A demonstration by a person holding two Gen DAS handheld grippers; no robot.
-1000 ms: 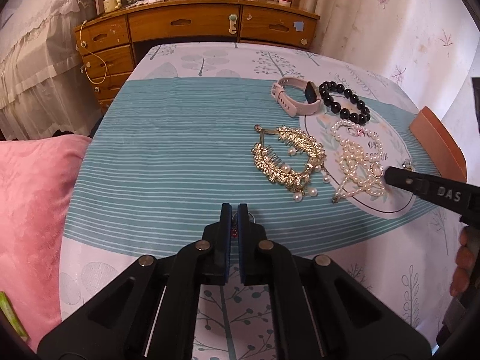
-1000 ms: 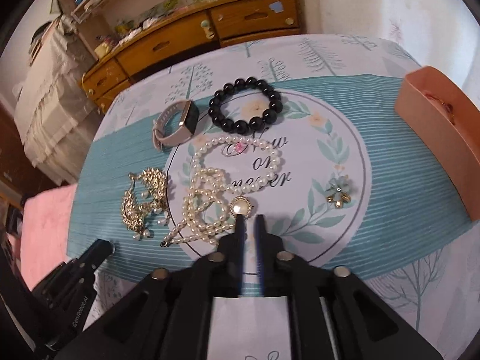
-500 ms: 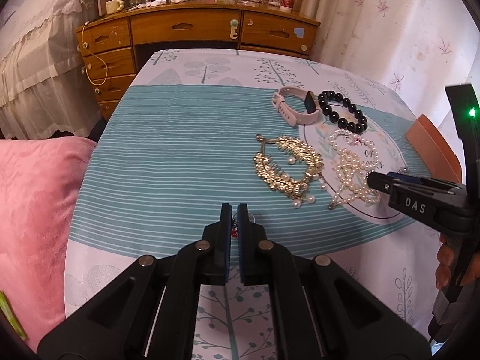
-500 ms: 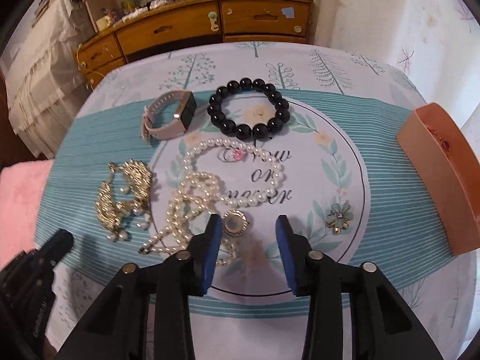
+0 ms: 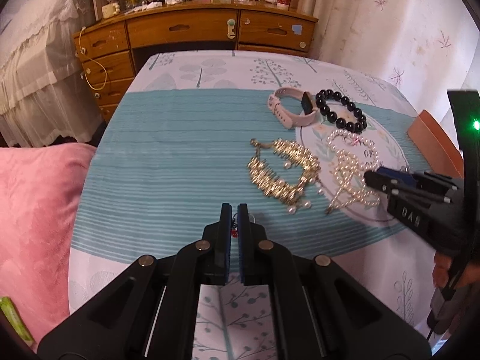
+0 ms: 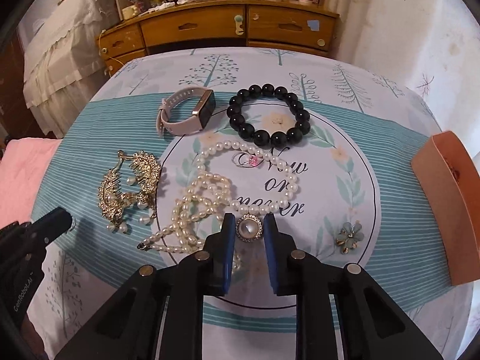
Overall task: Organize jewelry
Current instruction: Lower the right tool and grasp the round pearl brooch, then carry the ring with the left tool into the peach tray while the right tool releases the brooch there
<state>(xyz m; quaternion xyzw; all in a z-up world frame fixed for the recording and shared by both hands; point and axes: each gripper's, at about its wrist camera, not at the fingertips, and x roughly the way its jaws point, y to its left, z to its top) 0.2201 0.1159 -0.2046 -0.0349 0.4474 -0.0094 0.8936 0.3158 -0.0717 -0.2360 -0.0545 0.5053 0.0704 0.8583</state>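
My right gripper [image 6: 248, 229] is open, its blue pads either side of a round pearl brooch [image 6: 248, 229] on the tablecloth. Behind it lie a pearl necklace [image 6: 210, 192], a ring with a pink stone [image 6: 247, 159], a black bead bracelet [image 6: 268, 115], a pink smartwatch [image 6: 187, 115] and a gold pearl-drop piece [image 6: 129, 184]. A blue flower brooch [image 6: 349, 236] lies to the right. My left gripper [image 5: 234, 220] is shut on a small red-beaded earring [image 5: 234, 231] above the teal stripes. The right gripper also shows in the left wrist view [image 5: 390, 180].
An orange box [image 6: 447, 201] stands open at the table's right edge. A wooden dresser [image 6: 234, 27] stands behind the table [image 6: 210, 69]. A pink cushion [image 5: 33, 219] lies to the left, with a lace-covered bed [image 5: 36, 54] beyond it.
My right gripper opened from shut and moved forward, so its pads now bracket the pearl brooch. My left gripper stayed shut on the earring and pulled back slightly.
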